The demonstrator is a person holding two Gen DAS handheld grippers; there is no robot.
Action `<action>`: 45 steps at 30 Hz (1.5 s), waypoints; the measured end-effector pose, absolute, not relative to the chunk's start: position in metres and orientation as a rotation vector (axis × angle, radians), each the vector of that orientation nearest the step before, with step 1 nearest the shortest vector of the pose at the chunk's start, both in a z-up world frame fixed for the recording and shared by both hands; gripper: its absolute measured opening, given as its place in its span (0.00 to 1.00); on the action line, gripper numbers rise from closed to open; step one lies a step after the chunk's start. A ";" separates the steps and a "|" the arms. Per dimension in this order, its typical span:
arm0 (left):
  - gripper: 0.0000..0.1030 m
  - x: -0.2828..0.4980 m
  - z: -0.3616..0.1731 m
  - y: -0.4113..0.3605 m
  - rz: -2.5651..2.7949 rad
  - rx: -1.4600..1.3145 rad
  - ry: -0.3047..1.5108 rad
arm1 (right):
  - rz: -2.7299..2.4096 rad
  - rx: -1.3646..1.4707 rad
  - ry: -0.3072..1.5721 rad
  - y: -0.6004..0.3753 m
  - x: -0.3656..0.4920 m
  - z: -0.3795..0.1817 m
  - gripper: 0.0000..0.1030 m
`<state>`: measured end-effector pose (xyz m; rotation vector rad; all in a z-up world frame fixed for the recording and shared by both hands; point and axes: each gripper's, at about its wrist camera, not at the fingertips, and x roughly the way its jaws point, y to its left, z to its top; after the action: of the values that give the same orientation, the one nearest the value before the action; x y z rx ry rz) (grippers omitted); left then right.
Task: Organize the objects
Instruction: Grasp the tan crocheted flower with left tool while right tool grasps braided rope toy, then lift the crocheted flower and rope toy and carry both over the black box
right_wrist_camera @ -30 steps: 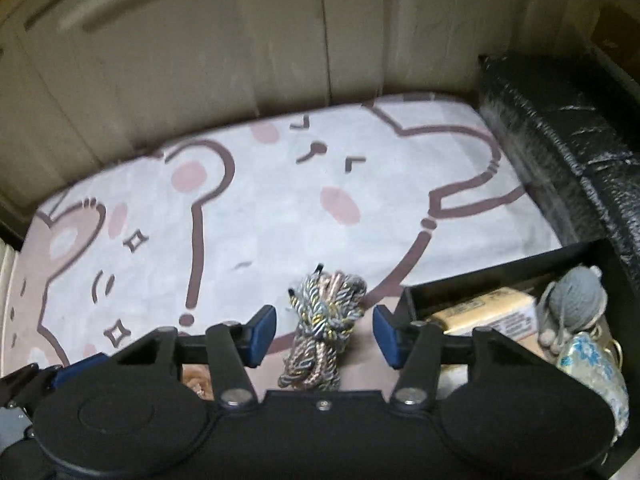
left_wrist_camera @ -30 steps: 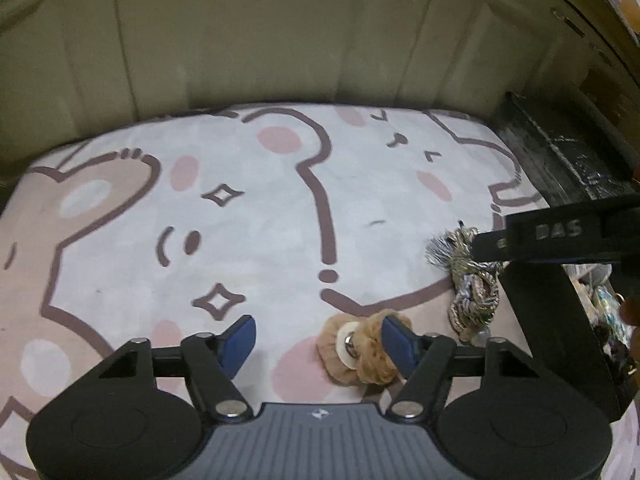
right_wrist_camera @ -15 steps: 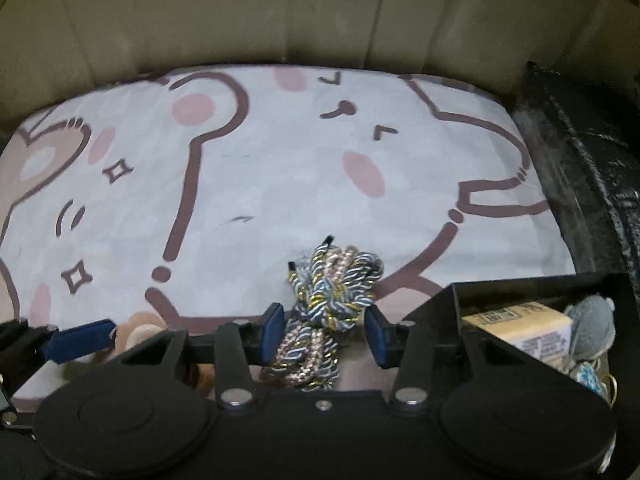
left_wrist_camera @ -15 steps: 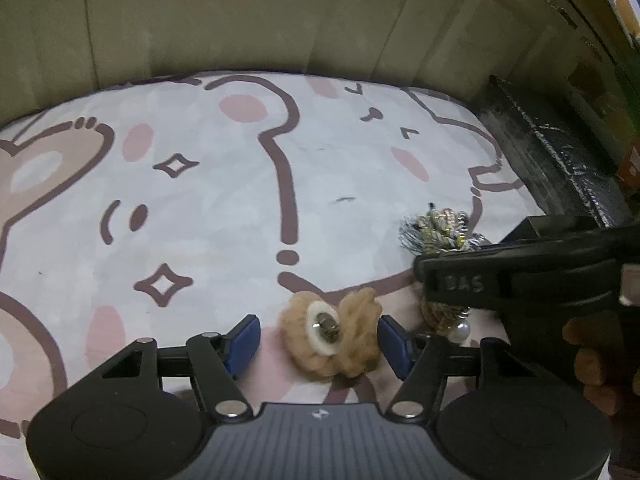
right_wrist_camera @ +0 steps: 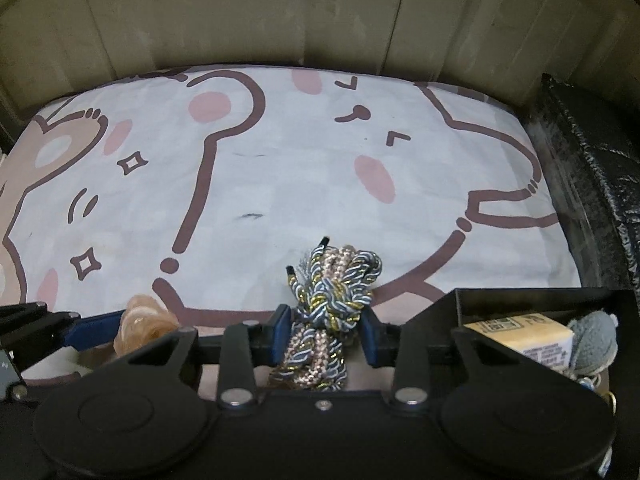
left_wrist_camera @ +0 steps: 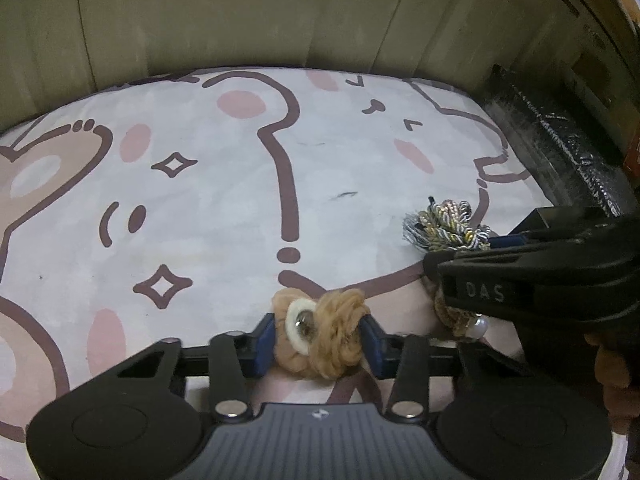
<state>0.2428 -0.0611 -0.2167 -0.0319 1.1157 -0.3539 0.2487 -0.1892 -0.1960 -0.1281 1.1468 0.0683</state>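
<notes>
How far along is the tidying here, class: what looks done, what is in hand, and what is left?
Done: a yellow packet and a grey knitted toy already sit in the black box.
In hand: the left gripper is closing on the brown fluffy hair tie; the right gripper is closing on the braided cord bundle.
Left: both still lie on the mat, outside the box.

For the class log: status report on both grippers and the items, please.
Left gripper closing on fuzzy tan hair tie. Right gripper closing on braided cord bundle. Both items on mat. Black box at right, path clear.
</notes>
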 end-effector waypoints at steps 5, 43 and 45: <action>0.35 0.243 -0.210 -0.056 -0.329 -0.065 1.104 | 0.078 -0.112 1.118 -0.195 0.244 -0.187 0.36; 0.35 0.188 -0.097 -0.030 -0.138 -0.096 0.862 | 0.120 -0.037 0.834 -0.220 0.169 -0.087 0.36; 0.35 0.186 -0.093 -0.030 -0.136 -0.099 0.852 | 0.120 -0.038 0.824 -0.221 0.167 -0.084 0.36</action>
<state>0.1861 -0.0304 -0.0928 -0.0992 0.8519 -0.1357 0.1667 -0.2211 -0.0837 -0.0376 0.8244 0.1199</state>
